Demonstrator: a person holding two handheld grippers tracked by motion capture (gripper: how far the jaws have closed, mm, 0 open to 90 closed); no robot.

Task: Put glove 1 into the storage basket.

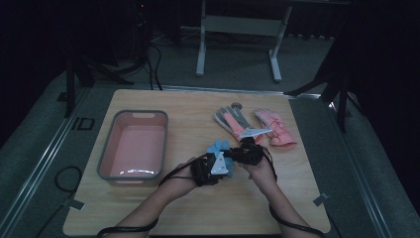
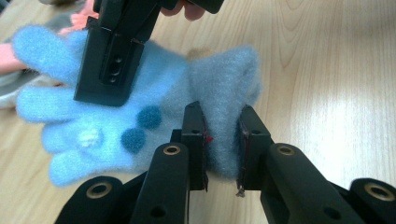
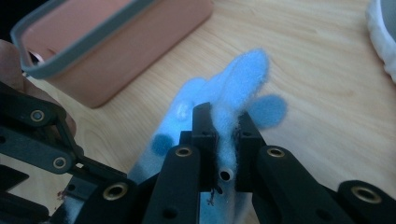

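left gripper [image 2: 223, 140]: clenched on blue glove [image 2: 154, 100] cuff | right gripper [image 3: 227, 137]: clamped on its fingers

No words, labels or numbers can be read anywhere (lighting is dim).

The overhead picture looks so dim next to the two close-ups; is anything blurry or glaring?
High view: dark and murky, with a pale sheen inside the pink bin. Left gripper view: bright glare on the table; the blue glove looks soft. Right gripper view: the glove's fingertips blur and cast a shadow.
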